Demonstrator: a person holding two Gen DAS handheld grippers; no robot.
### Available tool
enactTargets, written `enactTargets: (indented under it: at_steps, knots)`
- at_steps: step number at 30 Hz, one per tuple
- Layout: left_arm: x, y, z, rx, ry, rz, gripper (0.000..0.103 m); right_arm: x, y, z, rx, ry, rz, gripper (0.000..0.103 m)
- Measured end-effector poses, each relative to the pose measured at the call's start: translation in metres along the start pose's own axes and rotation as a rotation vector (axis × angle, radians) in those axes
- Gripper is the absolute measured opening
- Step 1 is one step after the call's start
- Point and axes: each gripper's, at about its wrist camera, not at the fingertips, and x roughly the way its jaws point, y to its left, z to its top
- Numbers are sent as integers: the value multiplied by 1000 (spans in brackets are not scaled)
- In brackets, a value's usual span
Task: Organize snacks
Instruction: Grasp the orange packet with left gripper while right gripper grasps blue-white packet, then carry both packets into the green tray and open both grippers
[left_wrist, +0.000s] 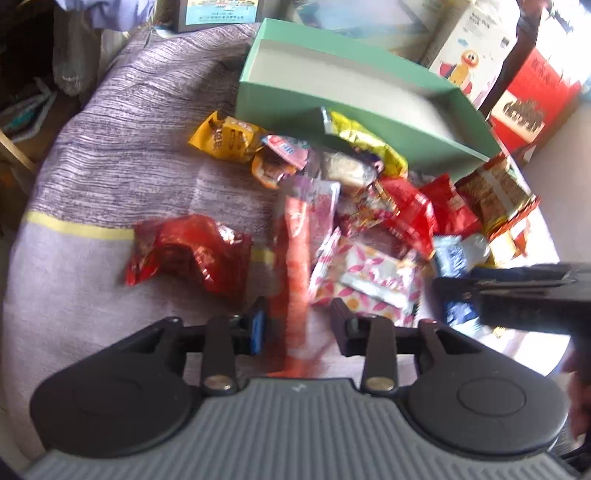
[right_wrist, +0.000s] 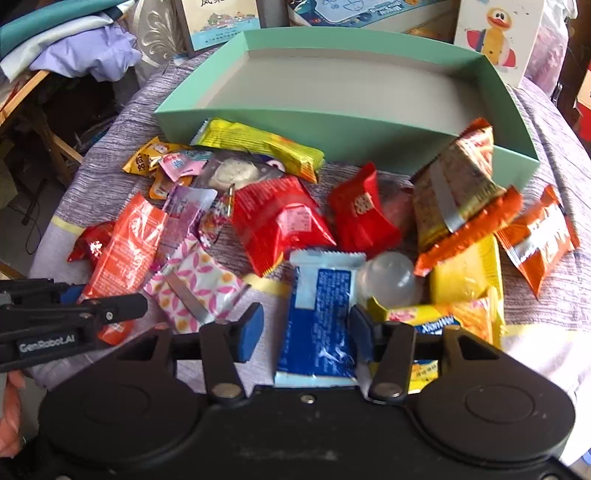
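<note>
While the left wrist view is blurred, it shows the left gripper (left_wrist: 299, 325) tilted down over a purple striped cloth (left_wrist: 129, 122), its jaws apart with a long orange-red packet (left_wrist: 293, 258) running up between them. Neither pad presses on the packet there, so the tool stands open. A crumpled red foil packet (left_wrist: 188, 251) lies alone on the cloth to the left. A pink-and-white flower-print packet (left_wrist: 365, 277) lies just right of the orange-red one. Behind the heap of snacks sits an empty mint-green box (left_wrist: 280, 99), with a yellow packet (left_wrist: 365, 144) against its near wall. The right gripper (left_wrist: 517, 291) enters from the right edge.

From the right wrist view, the right gripper (right_wrist: 306, 328) straddles a blue-and-white packet (right_wrist: 321, 317) lying flat on the cloth. Its right pad is at the packet's edge, while the left pad stands clear of it, so the jaws are open. A clear plastic ball (right_wrist: 391, 280) rests just right of the packet, beside a yellow wrapper (right_wrist: 461, 273). 2 red packets (right_wrist: 280, 218) lie in the middle of the heap. The mint-green box stands beyond them all, still holding nothing.
</note>
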Motion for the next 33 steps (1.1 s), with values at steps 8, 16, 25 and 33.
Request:
enactTargets:
  at_steps: [8,16,25,33]
  knots:
    - [-2,-36,5,137,-27,21,22,-3,-18,-9,22,-23,22,35]
    - [20,-32,11,135,39,162,30,1,-24,-10,24,-28,45,40]
    - [-3,-43,13,150,-17,160,14,-21,-32,-12,28,-73,112,36]
    - [-32,-48,50,128,-91,96,14,-59,-39,18,34,-136,200,36]
